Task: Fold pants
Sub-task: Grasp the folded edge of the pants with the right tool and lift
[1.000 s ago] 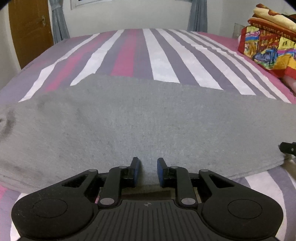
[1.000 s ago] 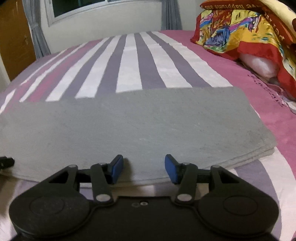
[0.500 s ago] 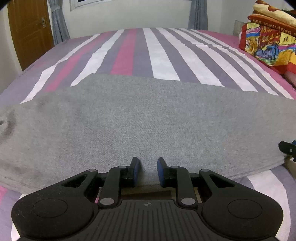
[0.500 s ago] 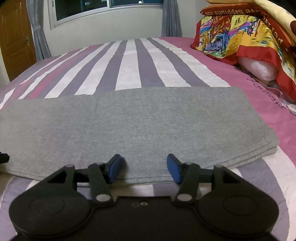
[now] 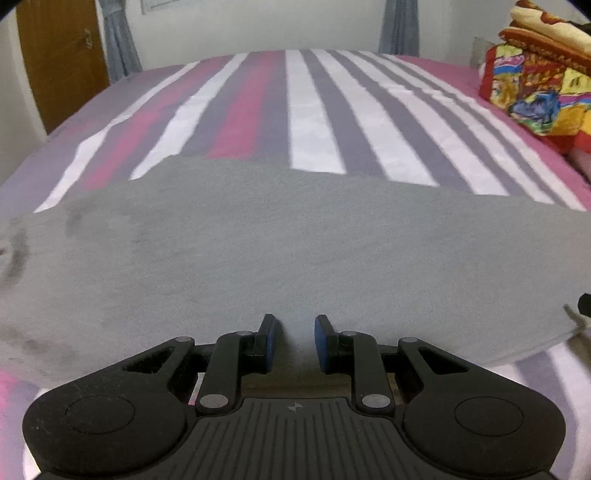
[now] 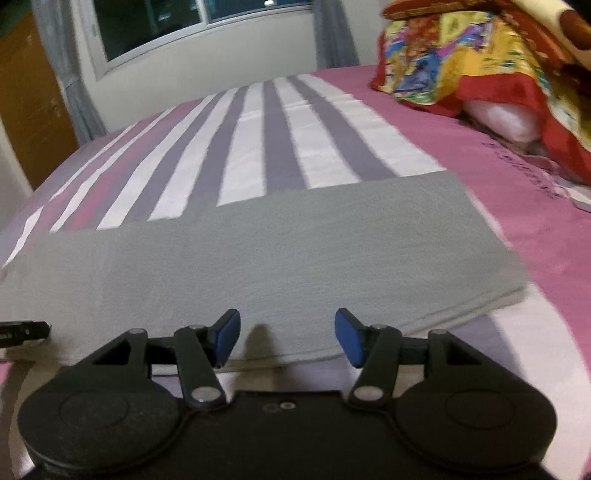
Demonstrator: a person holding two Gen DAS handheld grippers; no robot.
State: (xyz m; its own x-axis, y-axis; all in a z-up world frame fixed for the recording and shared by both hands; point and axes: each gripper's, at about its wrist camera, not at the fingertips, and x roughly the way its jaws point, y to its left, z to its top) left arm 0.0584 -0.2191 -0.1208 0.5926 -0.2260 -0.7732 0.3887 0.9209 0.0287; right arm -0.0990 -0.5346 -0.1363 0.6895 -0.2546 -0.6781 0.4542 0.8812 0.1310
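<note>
Grey pants [image 5: 280, 251] lie flat across the striped bed, folded lengthwise into a long band; they also show in the right wrist view [image 6: 280, 254]. My left gripper [image 5: 294, 341] is open with a narrow gap, at the near edge of the pants, holding nothing. My right gripper [image 6: 287, 338] is open wider and empty, just above the near edge close to the band's right end. The tip of the other gripper shows at the edge of each view.
The bed [image 5: 314, 110] has pink, purple and white stripes beyond the pants. A pile of colourful blankets and pillows [image 6: 480, 62] sits at the right. A wooden door [image 5: 59, 62] and a window [image 6: 177, 26] stand behind the bed.
Both grippers have lifted and tilted a little. The right gripper has opened slightly wider. The pants have not moved.
</note>
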